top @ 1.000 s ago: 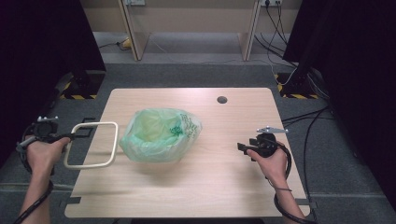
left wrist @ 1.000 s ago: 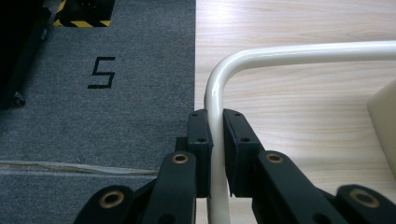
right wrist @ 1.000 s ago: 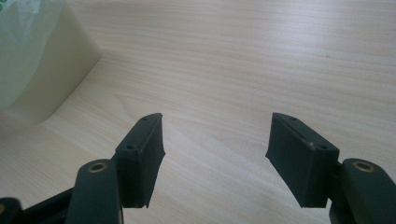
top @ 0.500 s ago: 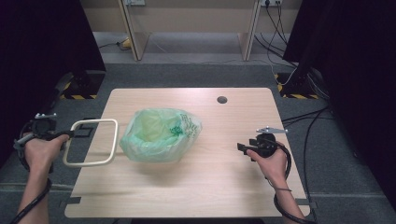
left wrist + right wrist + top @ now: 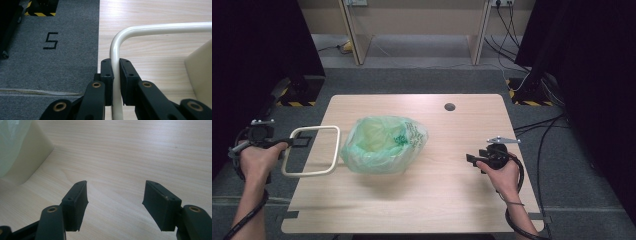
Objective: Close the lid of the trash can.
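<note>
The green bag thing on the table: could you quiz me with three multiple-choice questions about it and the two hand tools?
1. Where does the green bag sit?
A. mid-table
B. on the floor
C. at the far right edge

2. What colour is the handle that the left gripper grasps?
A. red
B. cream
C. blue

3. How does the right gripper stand?
A. shut on the bag
B. shut on a cable
C. open, nothing between its jaws

Answers: 1 A, the high view shows it mid-table. 2 B, a cream tube is between the pads. 3 C, bare table shows between its jaws.
</note>
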